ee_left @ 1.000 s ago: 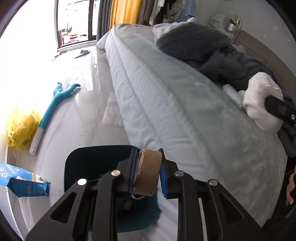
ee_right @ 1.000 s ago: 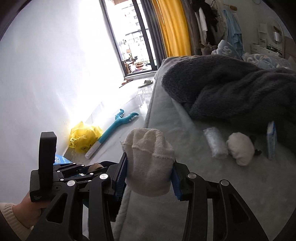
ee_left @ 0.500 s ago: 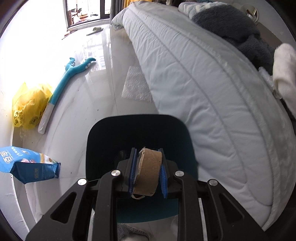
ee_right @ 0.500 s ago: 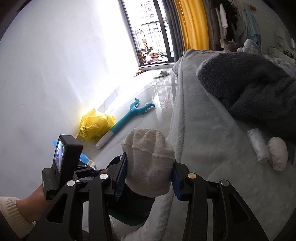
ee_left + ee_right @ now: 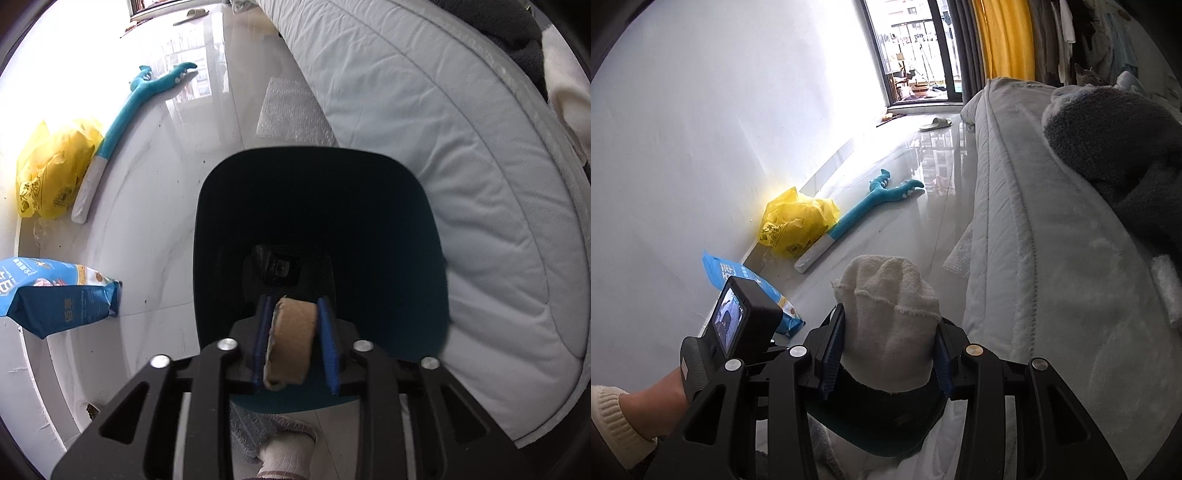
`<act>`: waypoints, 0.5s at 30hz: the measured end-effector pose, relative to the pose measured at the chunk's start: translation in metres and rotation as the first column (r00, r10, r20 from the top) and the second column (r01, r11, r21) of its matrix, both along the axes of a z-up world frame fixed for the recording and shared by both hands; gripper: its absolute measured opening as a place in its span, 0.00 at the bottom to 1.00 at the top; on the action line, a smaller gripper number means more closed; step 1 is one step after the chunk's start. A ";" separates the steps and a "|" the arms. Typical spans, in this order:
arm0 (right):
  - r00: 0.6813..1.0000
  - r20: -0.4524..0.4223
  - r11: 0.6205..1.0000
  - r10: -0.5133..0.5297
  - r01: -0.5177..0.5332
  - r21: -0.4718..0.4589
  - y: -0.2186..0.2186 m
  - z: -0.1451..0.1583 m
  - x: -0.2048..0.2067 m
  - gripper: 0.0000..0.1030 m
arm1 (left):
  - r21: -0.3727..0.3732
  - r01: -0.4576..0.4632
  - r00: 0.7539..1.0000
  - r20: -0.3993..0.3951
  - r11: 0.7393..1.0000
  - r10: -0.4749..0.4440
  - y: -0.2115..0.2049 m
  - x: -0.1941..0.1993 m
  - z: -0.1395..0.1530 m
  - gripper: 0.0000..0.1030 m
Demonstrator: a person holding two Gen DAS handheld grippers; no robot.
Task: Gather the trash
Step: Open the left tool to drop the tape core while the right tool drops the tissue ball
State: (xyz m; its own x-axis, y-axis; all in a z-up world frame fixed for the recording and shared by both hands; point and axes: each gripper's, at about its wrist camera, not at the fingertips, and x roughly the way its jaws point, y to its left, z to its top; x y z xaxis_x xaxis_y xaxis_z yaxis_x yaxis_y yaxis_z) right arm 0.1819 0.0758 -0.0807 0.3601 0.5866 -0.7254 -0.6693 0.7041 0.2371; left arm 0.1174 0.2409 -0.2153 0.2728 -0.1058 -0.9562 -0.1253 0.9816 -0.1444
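Bed [image 5: 424,122] flanks a dark teal bin [image 5: 317,206] on the floor; contents dim, indistinct. Left claw [image 5: 295,341] over the bin, jaws just opening, pads loose around a cardboard roll [image 5: 291,341]. Right claw [image 5: 888,354] grips a white cloth [image 5: 886,317].

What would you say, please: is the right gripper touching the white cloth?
Touching. The right wrist view shows the right gripper with both blue pads pressed against the sides of the white cloth, leaving no gap.
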 end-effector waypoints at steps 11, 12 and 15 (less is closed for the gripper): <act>0.998 -0.069 0.997 0.000 -0.006 -0.080 0.031 -0.037 0.007 0.42 | -0.012 -0.055 0.996 0.075 0.998 0.056 0.031 -0.010 0.020 0.67; 0.997 -0.075 0.996 0.000 -0.007 -0.085 0.034 -0.040 0.007 0.42 | -0.009 -0.060 0.995 0.085 0.998 0.060 0.033 -0.012 0.023 0.68; 0.995 -0.101 0.995 -0.001 -0.009 -0.097 0.042 -0.049 0.007 0.42 | -0.009 -0.066 0.992 0.111 0.998 0.067 0.039 -0.013 0.030 0.69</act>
State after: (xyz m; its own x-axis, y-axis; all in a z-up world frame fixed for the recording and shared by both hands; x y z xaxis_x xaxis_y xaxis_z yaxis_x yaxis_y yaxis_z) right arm 0.1885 0.1177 -0.1299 0.2802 0.5126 -0.8116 -0.6480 0.7248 0.2340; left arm 0.1044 0.2797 -0.1851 0.3838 -0.0892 -0.9191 -0.1729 0.9708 -0.1664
